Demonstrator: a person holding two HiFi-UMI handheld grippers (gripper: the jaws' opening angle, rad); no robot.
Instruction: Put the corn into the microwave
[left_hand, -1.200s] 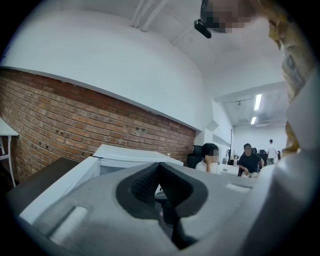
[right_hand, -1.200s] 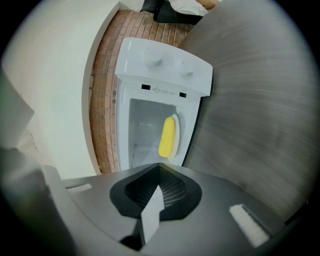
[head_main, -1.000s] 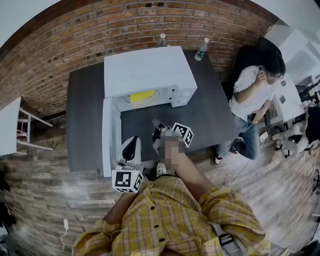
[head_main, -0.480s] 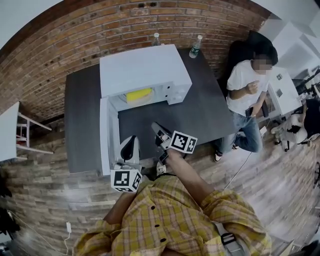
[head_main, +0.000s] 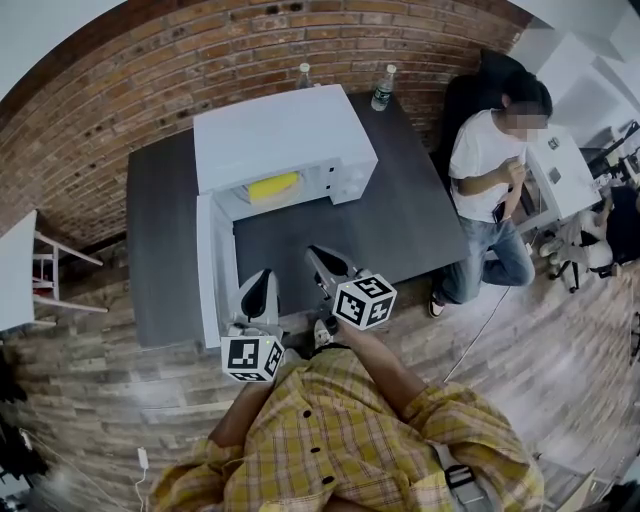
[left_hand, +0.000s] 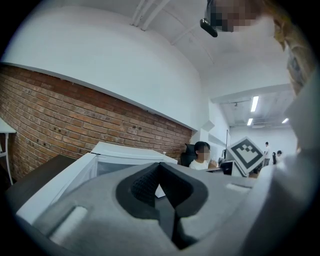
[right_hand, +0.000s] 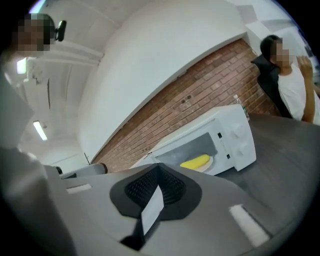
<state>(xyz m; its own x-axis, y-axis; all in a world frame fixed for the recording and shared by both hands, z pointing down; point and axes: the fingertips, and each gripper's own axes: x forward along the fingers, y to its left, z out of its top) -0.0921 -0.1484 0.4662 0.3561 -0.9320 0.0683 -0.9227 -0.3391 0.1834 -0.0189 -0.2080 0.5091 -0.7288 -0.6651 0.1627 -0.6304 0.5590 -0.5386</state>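
The corn (head_main: 273, 186) is lying inside the microwave (head_main: 280, 135). The left gripper (head_main: 262, 278) and right gripper (head_main: 318, 256) are hovering empty, jaws together, at the table's (head_main: 400, 220) front edge. Probably the open door (head_main: 207, 270) is needing a push next.

dark table (head_main: 420, 200) carries a white microwave (head_main: 285, 135), door open, just ahead of the jaws; two water bottles (head_main: 382, 90) stand beyond it.
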